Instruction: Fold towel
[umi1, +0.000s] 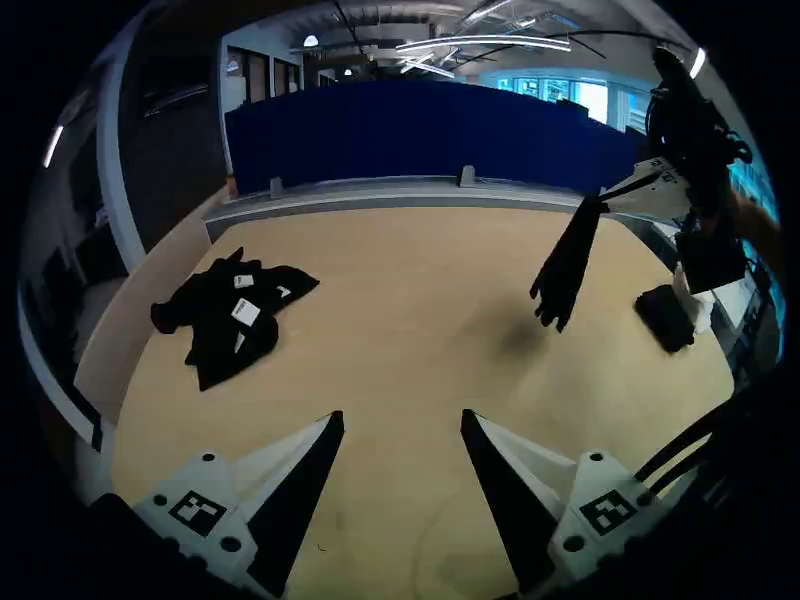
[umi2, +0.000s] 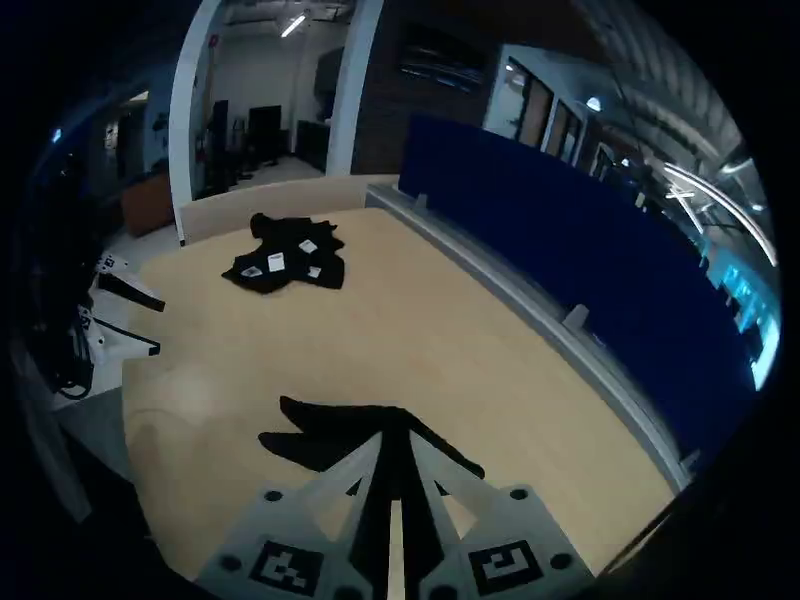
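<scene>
My right gripper (umi2: 396, 440) is shut on a black towel (umi2: 335, 432), which hangs from its tips above the wooden table (umi2: 400, 320). From the left gripper view the same towel (umi1: 563, 272) dangles in a narrow strip from the right gripper (umi1: 603, 200) at the upper right, and its shadow falls on the table (umi1: 420, 300). My left gripper (umi1: 401, 420) stands open over the near table edge with nothing between its fingers. It also appears, open, at the left as the left gripper (umi2: 157, 327).
A heap of black cloths with white tags (umi1: 232, 315) (umi2: 288, 256) lies at the table's far left side. A dark flat object (umi1: 665, 318) sits at the right edge. A blue partition (umi1: 420, 130) (umi2: 600, 260) runs along the back.
</scene>
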